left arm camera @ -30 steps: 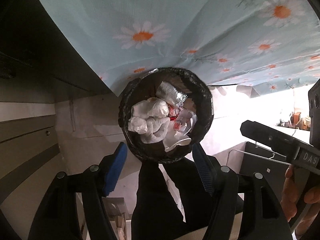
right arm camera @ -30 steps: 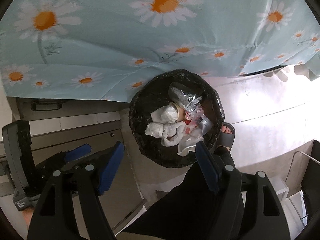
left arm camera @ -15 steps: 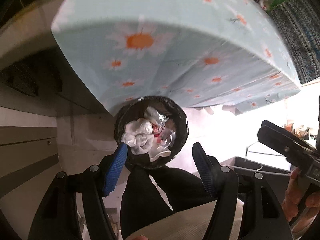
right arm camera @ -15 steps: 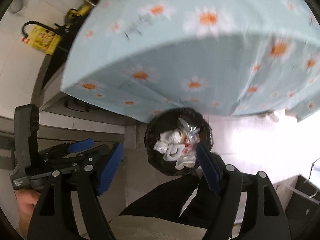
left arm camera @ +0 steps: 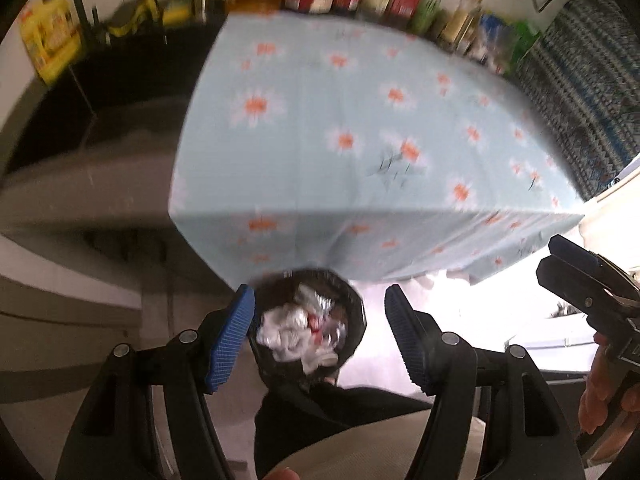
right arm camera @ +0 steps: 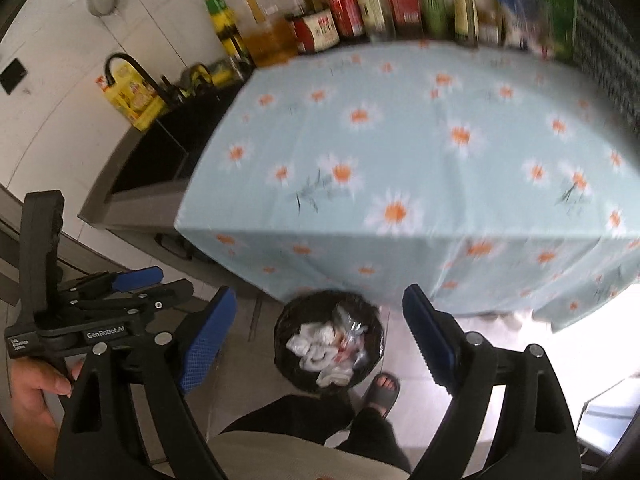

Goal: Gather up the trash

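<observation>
Trash bin with the black liner sits on the floor at the desk's near edge, stuffed with crumpled white paper. It's at 12 o'clock, well below both tongs. Left tongs and right tongs are empty, jaws spreading wider, neither clearly closer.

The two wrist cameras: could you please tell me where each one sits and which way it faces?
Left wrist: sits on the left hand-held gripper, jaws opening and empty; faces steeply down at the trash bin beside the daisy tablecloth; the person's dark trousers show.
Right wrist: sits on the right hand-held gripper, jaws opening and empty; faces down at the same bin; a sandalled foot and the left hand show.
Shared: bin, tablecloth, bottles at the back.
</observation>
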The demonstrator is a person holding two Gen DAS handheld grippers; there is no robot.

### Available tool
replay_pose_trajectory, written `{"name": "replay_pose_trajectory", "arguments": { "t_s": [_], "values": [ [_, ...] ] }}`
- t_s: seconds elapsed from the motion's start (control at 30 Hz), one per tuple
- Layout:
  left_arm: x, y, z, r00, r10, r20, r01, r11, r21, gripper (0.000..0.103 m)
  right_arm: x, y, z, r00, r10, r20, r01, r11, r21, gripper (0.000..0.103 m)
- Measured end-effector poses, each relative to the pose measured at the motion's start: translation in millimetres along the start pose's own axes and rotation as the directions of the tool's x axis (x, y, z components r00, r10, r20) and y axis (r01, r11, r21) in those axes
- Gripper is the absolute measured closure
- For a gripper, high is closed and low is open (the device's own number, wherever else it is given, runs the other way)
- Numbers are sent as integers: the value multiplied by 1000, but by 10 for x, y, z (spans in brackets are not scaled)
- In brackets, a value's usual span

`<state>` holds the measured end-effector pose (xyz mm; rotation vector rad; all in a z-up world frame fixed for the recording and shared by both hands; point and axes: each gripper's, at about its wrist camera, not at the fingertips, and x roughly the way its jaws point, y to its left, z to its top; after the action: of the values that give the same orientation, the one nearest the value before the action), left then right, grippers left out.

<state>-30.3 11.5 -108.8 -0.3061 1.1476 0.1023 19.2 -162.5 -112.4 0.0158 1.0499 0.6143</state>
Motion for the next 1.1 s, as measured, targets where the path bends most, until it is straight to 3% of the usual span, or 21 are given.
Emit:
{"name": "replay_pose_trajectory", "arguments": {
  "t_s": [0.47,0.6,1.1],
  "values": [
    [-760,-321,381,981,21,192,-26,999,27,24,-800,-28,533,979,-3,204,17,998,-68,5],
    [-928,-461,476,972,41,233,-53,997,49,7,-970,-61,629,969,-13,245,32,997,-74,5],
    [-1210,-834,684,953,29,303,-61,994,96,7,-1348,-270,799,945,-66,321,92,994,-65,5]
  ]
}}
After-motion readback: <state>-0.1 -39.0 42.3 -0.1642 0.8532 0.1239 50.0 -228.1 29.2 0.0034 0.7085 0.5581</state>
